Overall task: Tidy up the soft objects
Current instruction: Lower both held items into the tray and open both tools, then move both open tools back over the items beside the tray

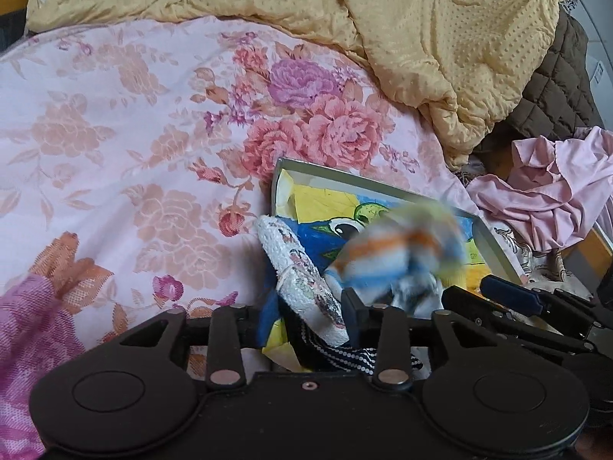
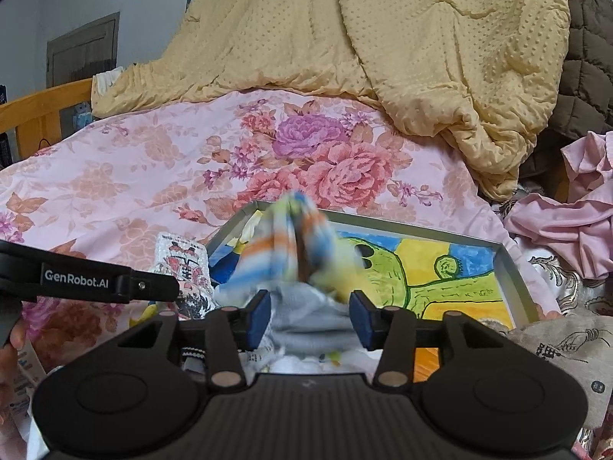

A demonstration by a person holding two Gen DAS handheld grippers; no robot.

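Note:
A striped sock [image 2: 295, 241] with blue, orange and white bands is blurred with motion over a grey tray [image 2: 513, 268] with a cartoon picture. It also shows in the left wrist view [image 1: 398, 249]. My right gripper [image 2: 310, 318] is open, its blue pads [image 2: 258, 320] on either side of pale grey cloth [image 2: 310, 322]. My left gripper [image 1: 318, 306] is shut on a white patterned sock [image 1: 299, 272], which also shows in the right wrist view [image 2: 184, 264]. The left gripper's arm [image 2: 88, 281] crosses the right view at the left.
The tray [image 1: 494, 241] lies on a pink floral bedsheet [image 1: 115, 134]. A yellow quilt [image 1: 421, 38] is heaped behind, with a brown quilted jacket [image 1: 555, 92] and crumpled pink cloth [image 1: 551, 191] at the right. A wooden bed rail [image 2: 42, 111] is at the far left.

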